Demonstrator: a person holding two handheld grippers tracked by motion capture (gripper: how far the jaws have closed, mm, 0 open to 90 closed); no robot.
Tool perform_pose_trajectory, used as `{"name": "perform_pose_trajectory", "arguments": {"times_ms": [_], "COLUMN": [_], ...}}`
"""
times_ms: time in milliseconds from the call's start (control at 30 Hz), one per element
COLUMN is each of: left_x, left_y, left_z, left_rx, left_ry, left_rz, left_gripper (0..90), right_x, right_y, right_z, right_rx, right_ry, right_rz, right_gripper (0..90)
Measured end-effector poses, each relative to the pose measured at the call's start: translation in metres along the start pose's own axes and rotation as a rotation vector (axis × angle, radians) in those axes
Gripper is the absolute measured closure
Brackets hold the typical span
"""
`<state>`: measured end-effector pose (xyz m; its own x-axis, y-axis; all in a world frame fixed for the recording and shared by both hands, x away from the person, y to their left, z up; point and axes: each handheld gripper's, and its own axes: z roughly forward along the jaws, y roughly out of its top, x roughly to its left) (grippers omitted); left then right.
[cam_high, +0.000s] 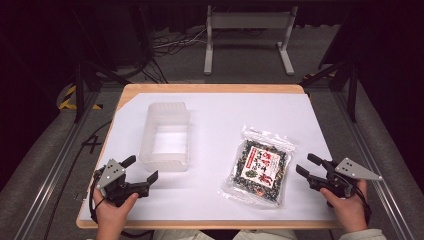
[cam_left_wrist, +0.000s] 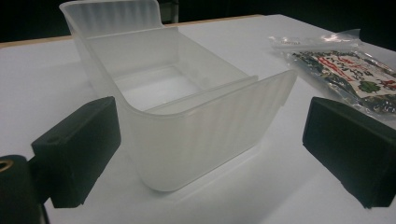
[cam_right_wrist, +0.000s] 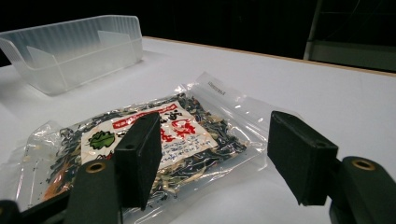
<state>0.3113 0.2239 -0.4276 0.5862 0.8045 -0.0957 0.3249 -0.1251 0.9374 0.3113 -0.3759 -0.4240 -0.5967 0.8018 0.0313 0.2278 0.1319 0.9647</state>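
A clear plastic packet (cam_high: 259, 167) of dark dried food with a white and red label lies flat on the white sheet, right of centre. A translucent plastic bin (cam_high: 166, 134) stands empty left of centre. My left gripper (cam_high: 141, 169) rests near the front left, open, its jaws pointing at the bin's near end (cam_left_wrist: 205, 135). My right gripper (cam_high: 309, 165) sits at the front right, open, aimed at the packet (cam_right_wrist: 154, 140) just ahead of it. Neither holds anything.
A white sheet (cam_high: 225, 107) covers most of the wooden table (cam_high: 210, 88). Beyond the far edge stand a white metal frame (cam_high: 248, 35) and cables on the floor. Metal rails run along both sides of the table.
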Motion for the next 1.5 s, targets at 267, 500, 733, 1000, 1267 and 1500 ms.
{"name": "perform_pose_trajectory", "arguments": {"times_ms": [267,500,733,1000,1267,1500], "left_x": [0.002,0.002,0.003,0.001,0.003,0.002], "left_y": [-0.002,-0.006,-0.009,-0.008,-0.009,-0.009], "left_z": [0.001,0.001,0.002,0.003,0.003,0.004], "left_rx": [0.010,-0.019,-0.005,0.028,0.040,0.040], "left_ry": [0.037,0.062,0.055,0.099,0.104,0.103], "left_rz": [-0.026,-0.015,-0.011,0.007,0.005,0.010], "left_gripper": [3.2,4.3,3.4,3.4,3.2,3.2], "right_x": [-0.004,-0.008,-0.024,-0.040,-0.053,-0.063], "right_y": [0.014,0.032,0.044,0.050,0.053,0.051], "right_z": [0.012,0.027,0.042,0.061,0.069,0.080], "right_rx": [0.005,0.030,0.040,0.064,0.083,0.107], "right_ry": [0.052,0.045,0.031,-0.012,-0.044,-0.070], "right_rz": [0.044,0.024,0.065,0.058,0.060,0.069], "right_gripper": [34.9,34.8,34.1,31.7,30.2,30.7]}}
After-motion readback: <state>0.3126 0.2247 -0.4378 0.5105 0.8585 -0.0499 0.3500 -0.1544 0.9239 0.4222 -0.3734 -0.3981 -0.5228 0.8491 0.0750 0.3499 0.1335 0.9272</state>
